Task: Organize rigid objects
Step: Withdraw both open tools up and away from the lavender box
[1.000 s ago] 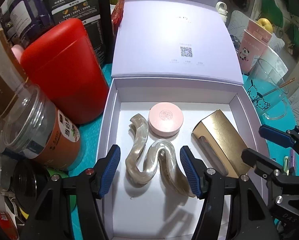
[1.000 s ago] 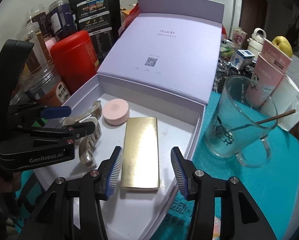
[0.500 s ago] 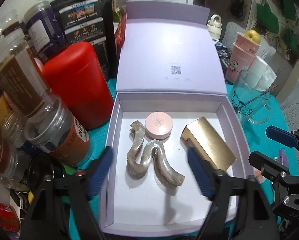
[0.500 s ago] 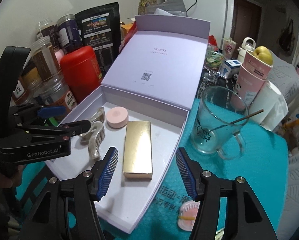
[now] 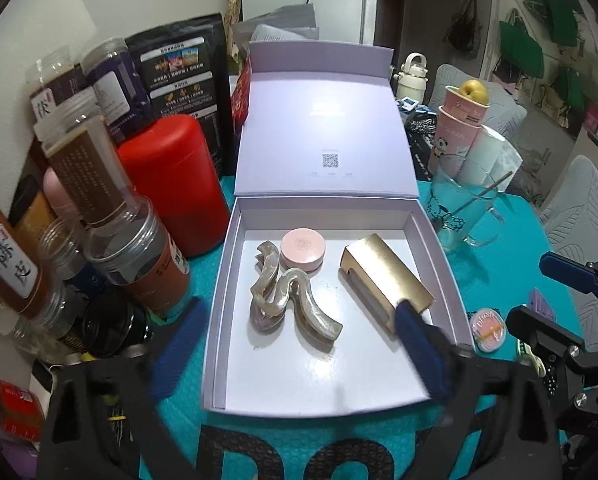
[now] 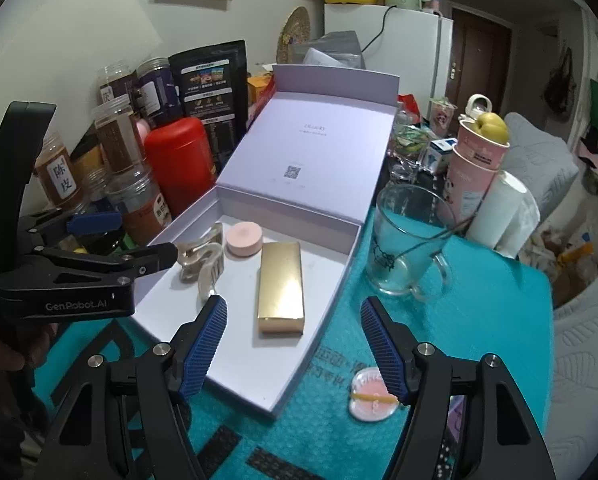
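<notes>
An open lilac gift box [image 5: 219, 304] [image 6: 331, 280] lies on the teal mat with its lid leaning back. Inside it lie a pearly wavy hair claw [image 5: 287, 300] [image 6: 203, 260], a round pink tin [image 5: 302, 247] [image 6: 243, 239] and a gold rectangular box [image 5: 383, 276] [image 6: 281, 280]. My left gripper [image 5: 299, 356] hovers above the box's near edge, its jaws opening wide with nothing between them. My right gripper [image 6: 295, 344] hangs over the box's near right corner, jaws also opening, the gold box lying beyond them untouched.
Left of the box crowd a red canister [image 5: 179, 184], several clear jars [image 5: 139, 256] and black pouches. On the right stand a glass mug [image 6: 403, 248] with a stick, pink paper cups [image 6: 475, 168] and a paper roll. A small pink disc [image 6: 373, 400] lies on the mat by the right fingers.
Both grippers have drawn back and up from the box, and their jaws have spread wider. The hair claw and gold box stay lying in the box.
</notes>
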Available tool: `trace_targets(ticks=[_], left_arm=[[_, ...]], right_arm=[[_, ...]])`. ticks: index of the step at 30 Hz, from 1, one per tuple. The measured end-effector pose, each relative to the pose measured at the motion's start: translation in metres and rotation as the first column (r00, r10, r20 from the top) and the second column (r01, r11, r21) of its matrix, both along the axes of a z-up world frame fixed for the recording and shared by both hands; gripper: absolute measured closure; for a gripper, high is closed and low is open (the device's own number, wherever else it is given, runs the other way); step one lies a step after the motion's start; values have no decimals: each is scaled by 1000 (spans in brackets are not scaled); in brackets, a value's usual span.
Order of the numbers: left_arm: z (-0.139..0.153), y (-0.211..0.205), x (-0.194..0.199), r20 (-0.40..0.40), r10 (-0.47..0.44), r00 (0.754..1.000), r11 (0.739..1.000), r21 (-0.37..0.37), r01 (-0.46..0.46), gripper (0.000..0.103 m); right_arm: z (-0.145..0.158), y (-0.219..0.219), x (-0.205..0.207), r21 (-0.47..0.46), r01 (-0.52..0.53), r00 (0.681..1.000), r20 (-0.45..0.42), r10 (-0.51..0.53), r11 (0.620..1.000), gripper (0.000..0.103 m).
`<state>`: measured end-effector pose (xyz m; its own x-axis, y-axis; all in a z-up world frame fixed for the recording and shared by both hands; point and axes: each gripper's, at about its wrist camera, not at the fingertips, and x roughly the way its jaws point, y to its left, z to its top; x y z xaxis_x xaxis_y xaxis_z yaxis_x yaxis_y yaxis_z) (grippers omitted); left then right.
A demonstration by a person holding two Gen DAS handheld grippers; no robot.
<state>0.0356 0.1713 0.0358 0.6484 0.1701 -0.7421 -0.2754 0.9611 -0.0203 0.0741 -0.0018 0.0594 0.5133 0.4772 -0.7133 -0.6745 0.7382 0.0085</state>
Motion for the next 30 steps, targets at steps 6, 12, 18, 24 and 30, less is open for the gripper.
trace_targets(ticks=[6, 12, 18, 24, 30], left_arm=[[10, -13, -20, 28, -19, 999, 1000, 10, 19, 0], [15, -31, -39, 48, -62, 997, 998, 10, 62, 0], [20, -50, -62, 80, -97, 992, 995, 27, 95, 0], [21, -68, -79, 101, -139, 985, 990, 26, 137, 0], [18, -88, -89, 112, -197, 974, 980, 6, 198, 0]], right_arm=[[8, -20, -22, 23, 21, 1000, 20, -21, 1000, 28], [13, -36, -46, 31, 30, 999, 40, -31, 999, 28], [14, -56, -69, 57, 49, 998, 43, -51, 997, 28], [13, -77, -88, 67, 83, 995, 42, -86, 994, 28], [9, -103, -103, 75, 136, 990, 33, -139, 988, 28]])
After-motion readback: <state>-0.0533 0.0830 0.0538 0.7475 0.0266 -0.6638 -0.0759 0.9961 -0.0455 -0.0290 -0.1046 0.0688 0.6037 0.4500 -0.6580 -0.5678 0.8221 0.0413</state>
